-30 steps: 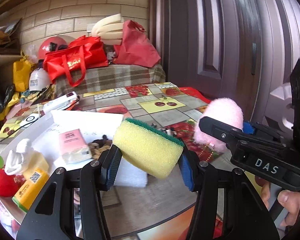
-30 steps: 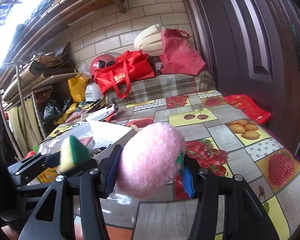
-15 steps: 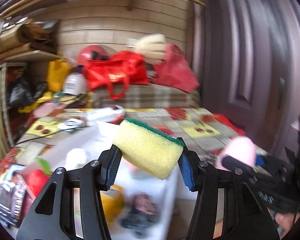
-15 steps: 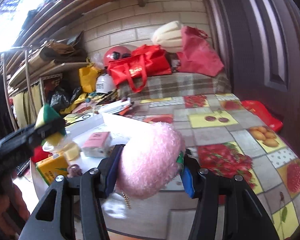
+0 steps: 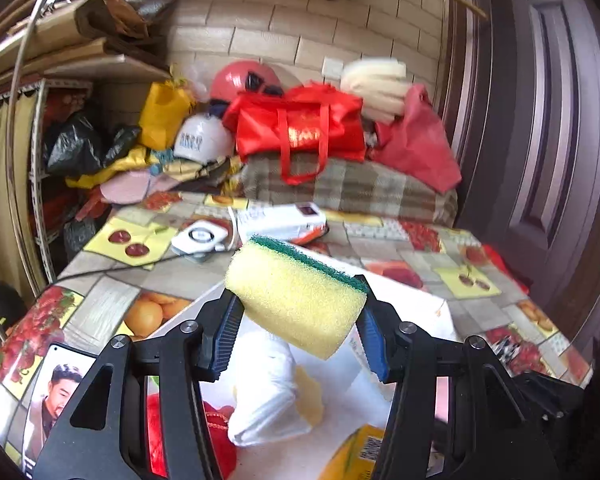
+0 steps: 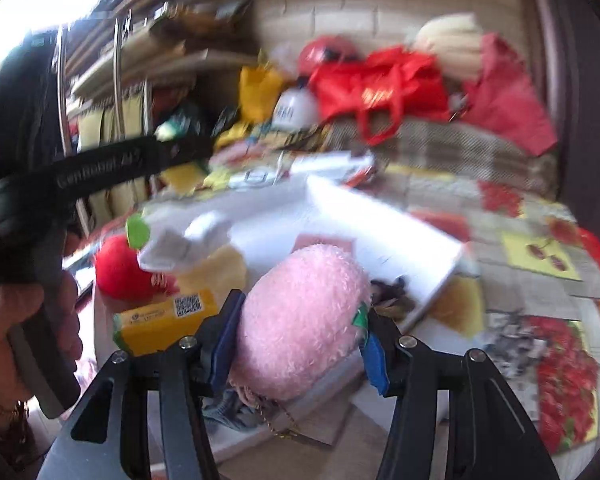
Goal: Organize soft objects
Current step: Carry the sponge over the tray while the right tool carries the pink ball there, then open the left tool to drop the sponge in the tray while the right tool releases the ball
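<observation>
Two grippers, each clamped on a soft thing above a cluttered table.

The table (image 5: 100,292), under a fruit-print cloth, fills the lower frame, a white tray (image 6: 380,216) at its centre. The right gripper (image 6: 296,344) squeezes a pink fluffy ball (image 6: 300,320) over the tray's near edge; the left gripper (image 5: 296,332) pinches a yellow sponge (image 5: 296,304) at centre frame, above a white cloth (image 5: 264,392).

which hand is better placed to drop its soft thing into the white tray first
Probably the left. Its gripper holds the yellow sponge above the white tray; the right gripper, clamping the pink plush, sits nearer the tray's near edge.
</observation>
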`<state>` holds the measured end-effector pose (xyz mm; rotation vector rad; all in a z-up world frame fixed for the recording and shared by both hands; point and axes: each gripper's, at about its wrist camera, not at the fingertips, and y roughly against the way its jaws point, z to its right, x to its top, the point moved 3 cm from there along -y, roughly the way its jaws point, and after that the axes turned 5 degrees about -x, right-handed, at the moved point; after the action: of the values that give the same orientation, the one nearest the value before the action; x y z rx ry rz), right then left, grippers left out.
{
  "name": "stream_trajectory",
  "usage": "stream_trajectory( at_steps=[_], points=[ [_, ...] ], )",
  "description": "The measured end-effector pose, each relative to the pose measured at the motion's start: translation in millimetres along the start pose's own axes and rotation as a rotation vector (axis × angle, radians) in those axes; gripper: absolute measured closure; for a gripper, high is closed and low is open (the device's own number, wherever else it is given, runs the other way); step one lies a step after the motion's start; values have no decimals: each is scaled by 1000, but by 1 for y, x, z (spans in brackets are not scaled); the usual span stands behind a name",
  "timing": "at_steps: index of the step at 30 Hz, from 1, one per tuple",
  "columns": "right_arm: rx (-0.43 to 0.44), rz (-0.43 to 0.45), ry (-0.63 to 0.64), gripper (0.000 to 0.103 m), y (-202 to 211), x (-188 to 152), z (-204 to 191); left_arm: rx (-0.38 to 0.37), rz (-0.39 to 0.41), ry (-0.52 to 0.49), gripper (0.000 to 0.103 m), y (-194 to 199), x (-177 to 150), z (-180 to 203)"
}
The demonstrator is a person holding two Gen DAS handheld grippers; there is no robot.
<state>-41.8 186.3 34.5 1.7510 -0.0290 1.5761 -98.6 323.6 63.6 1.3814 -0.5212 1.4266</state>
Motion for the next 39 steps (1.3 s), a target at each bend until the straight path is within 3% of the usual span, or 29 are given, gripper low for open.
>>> stream_trajectory(
  at_steps=[7,9,10,11,12,14,15,16,17,30,35,39],
  points=[
    [-16,-68,12,49,-36,11,-4,6,-46,103,47,-7,-3,-21],
    [-26,-83,4,46,-44,13,-3,36,-50,112,30,-7,-5,-26],
    [-35,-88,0,37,-45,13,-2,51,-48,117,23,-7,-6,-28],
    [-54,-92,-5,20,-45,12,0,63,-33,124,12,-5,-7,-30],
    [-59,-79,-11,15,-42,12,1,70,-21,127,5,-3,-7,-31],
    [-64,-24,-31,11,-31,14,4,82,12,126,0,3,-5,-32],
    [-69,3,-42,9,-26,14,6,85,27,123,0,6,-5,-32],
    [-75,19,-51,1,-24,15,7,88,29,118,0,8,-5,-31],
    [-79,33,-60,0,-21,16,8,94,29,111,0,8,-5,-30],
    [-107,158,-101,0,0,20,14,94,29,88,0,13,-10,-26],
    [-114,162,-99,0,9,14,19,64,46,85,0,16,-9,-21],
    [-175,200,-116,0,30,3,33,27,54,80,0,18,-10,-17]
  ],
)
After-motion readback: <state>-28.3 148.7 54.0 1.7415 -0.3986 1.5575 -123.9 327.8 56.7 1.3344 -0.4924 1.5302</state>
